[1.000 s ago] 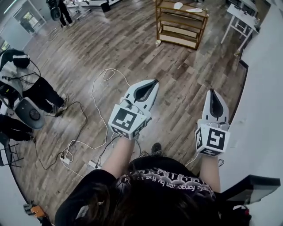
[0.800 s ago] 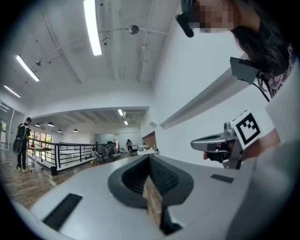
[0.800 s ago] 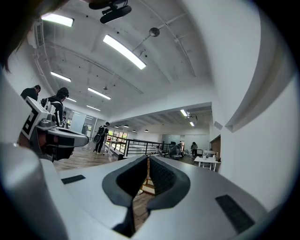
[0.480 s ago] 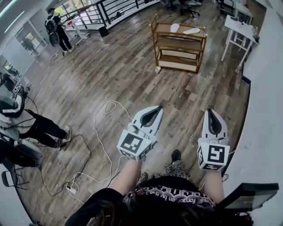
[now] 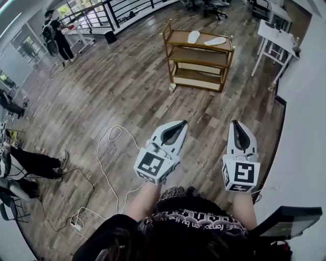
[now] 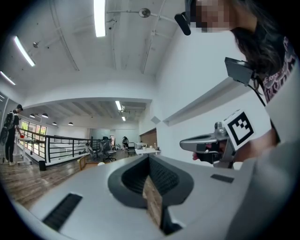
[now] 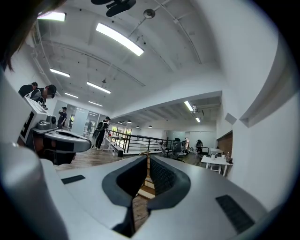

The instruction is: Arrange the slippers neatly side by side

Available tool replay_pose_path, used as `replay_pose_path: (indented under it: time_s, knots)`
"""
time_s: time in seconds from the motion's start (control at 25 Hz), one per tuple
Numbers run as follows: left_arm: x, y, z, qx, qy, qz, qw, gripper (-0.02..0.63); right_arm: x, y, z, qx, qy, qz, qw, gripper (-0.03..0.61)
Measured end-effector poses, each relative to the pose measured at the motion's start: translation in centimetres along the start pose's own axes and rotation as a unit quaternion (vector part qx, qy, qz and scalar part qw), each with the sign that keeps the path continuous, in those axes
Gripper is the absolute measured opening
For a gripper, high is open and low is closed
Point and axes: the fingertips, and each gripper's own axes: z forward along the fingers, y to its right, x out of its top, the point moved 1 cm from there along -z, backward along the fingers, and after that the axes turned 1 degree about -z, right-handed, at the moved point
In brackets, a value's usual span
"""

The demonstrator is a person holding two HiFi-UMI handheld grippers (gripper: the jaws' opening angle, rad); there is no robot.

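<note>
Two pale slippers lie on the top board of a wooden shelf rack [image 5: 199, 56] far ahead: one slipper [image 5: 193, 36] on the left, the other slipper [image 5: 216, 41] to its right, at an angle to the first. Both grippers are held level over the wooden floor, well short of the rack. My left gripper [image 5: 183, 123] is shut with nothing in it, as the left gripper view [image 6: 149, 157] also shows. My right gripper [image 5: 234, 122] is shut and empty too, and in the right gripper view [image 7: 148, 157] the rack shows through the slit between its jaws.
White cables [image 5: 109, 152] trail over the floor at the left, near seated people's legs [image 5: 35, 163]. A small object [image 5: 172, 87] lies by the rack's foot. A white table [image 5: 277, 30] stands at back right, a white wall [image 5: 305, 127] runs along the right, and a railing [image 5: 117, 15] at the back.
The rack with the slippers has come nearer and sits lower in the head view. Both grippers travelled forward together, still shut. The people at the left slid back out of view.
</note>
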Motion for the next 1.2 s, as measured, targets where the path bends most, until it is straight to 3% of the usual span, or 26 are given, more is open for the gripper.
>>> replay_pose_path:
  time_s: [0.28,0.68,1.0,1.2]
  knots:
    - [-2.0,-7.5,6.4,0.009,-0.010,-0.027,0.9996,-0.003,-1.3,2.0,9.5,-0.006,-0.011,0.012,1.000,0.005]
    - [-2.0,-21.6,18.3,-0.015,-0.010,-0.009,0.9998,-0.003,-0.7,5.6,26.2,-0.044,-0.017,0.016,0.999,0.006]
    - [-2.8,-27.6,26.6,-0.033,-0.013,-0.014,0.9993,-0.003,-1.9,7.5,35.1,-0.060,-0.032,0.031,0.997,0.011]
    - [-3.2,-31.1,32.1,-0.022,-0.012,-0.014,0.9996,-0.003,-3.0,10.4,40.9,-0.058,-0.035,0.036,0.997,0.026]
